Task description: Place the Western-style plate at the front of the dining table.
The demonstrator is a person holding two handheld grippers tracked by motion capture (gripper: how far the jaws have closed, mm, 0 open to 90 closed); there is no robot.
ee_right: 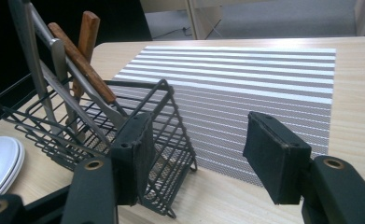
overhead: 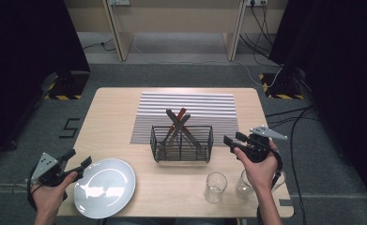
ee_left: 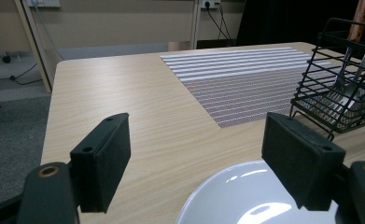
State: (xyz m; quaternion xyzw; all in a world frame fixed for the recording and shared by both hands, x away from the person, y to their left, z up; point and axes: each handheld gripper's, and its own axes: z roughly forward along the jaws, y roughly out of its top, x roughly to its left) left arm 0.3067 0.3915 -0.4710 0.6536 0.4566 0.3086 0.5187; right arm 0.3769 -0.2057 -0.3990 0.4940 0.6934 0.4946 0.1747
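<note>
Black wire basket (overhead: 182,143), brown-handled and steel-grey utensils (overhead: 177,125), grey-and-white striped placemat (overhead: 186,107), white plate (overhead: 104,187), pale wood-grain worktop (overhead: 110,119), clear glasses (overhead: 216,186), black tools.

Before me, a wooden table (overhead: 110,117) bears a striped placemat (overhead: 190,105); a clear glass (overhead: 216,186) near my edge; a second glass (overhead: 245,183) just beside it.

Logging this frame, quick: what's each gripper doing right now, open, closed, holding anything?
Left gripper: open, holding nothing, above the plate edge.
Right gripper: open, holding nothing, beside the basket.
</note>
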